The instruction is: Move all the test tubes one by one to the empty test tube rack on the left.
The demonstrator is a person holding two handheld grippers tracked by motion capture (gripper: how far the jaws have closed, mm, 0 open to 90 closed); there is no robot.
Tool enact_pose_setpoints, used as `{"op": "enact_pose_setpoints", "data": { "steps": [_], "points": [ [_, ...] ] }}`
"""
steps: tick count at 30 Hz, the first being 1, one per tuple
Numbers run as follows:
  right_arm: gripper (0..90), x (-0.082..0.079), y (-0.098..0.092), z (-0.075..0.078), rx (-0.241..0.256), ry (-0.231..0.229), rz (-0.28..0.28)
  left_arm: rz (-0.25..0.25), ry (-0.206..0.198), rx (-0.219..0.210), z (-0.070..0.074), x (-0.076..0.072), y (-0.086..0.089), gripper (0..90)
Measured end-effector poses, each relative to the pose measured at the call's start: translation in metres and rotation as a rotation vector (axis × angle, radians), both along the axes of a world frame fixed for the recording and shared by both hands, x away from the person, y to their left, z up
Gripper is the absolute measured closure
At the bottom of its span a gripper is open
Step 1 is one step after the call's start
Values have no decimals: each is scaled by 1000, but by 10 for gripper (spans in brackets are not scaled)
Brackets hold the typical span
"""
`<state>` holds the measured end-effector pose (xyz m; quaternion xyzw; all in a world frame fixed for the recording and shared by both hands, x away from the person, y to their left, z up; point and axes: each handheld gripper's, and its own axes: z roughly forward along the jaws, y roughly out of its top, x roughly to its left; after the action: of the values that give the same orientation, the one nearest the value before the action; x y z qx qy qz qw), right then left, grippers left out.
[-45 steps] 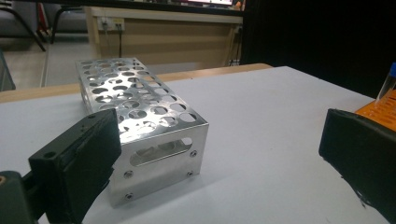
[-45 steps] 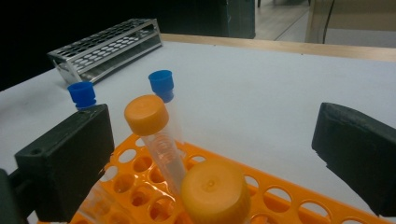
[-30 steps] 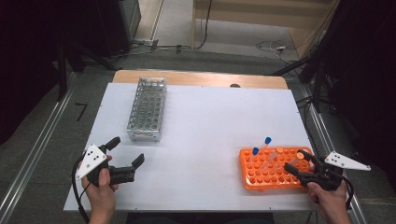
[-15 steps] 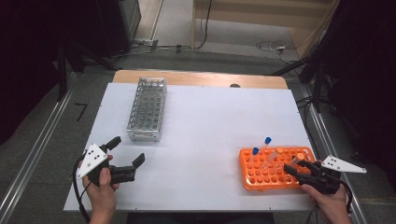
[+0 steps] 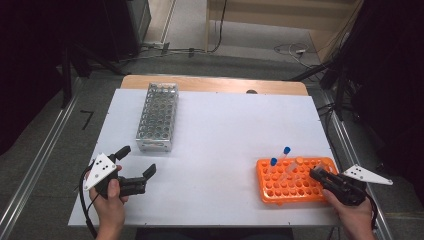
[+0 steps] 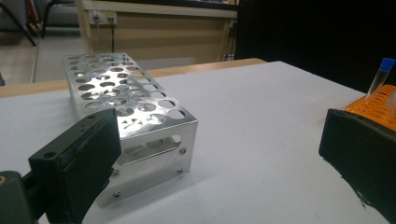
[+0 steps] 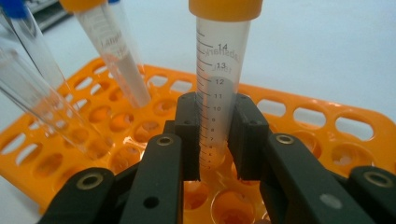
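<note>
The right gripper (image 7: 217, 140) has its jaws pressed on an orange-capped tube (image 7: 219, 84) that stands in a hole of the orange rack (image 7: 299, 121) right beneath it. The hold sits low on the tube, so a tilted lift could jam it in the hole and drag the rack along. Just to the gripper's left, two leaning tubes (image 7: 116, 60) could get knocked. The left gripper (image 5: 135, 167) rests wide open and empty, the metal rack (image 6: 135, 112) ahead of it.
</note>
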<state>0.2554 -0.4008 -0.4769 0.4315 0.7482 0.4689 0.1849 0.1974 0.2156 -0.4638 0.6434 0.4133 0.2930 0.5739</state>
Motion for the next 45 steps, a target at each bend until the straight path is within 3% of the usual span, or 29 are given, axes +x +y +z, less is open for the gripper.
{"op": "enact_pose_setpoints", "data": {
  "steps": [8,13,23,26,38,45],
  "points": [
    [727,-1,-1,19,16,-16,-8,-24,-5,27,6,-1,-6,0],
    [727,-2,1,37,44,-38,8,-53,3,3,12,1,-9,0],
    [728,-5,19,71,86,-83,68,-97,8,8,28,6,-23,0],
    [728,-4,31,83,102,-97,100,-132,12,5,31,9,-28,0],
    [728,4,72,95,112,-114,193,-175,23,23,37,14,-43,0],
    [728,5,96,92,110,-96,255,-186,30,31,43,17,-59,17]
  ]
}}
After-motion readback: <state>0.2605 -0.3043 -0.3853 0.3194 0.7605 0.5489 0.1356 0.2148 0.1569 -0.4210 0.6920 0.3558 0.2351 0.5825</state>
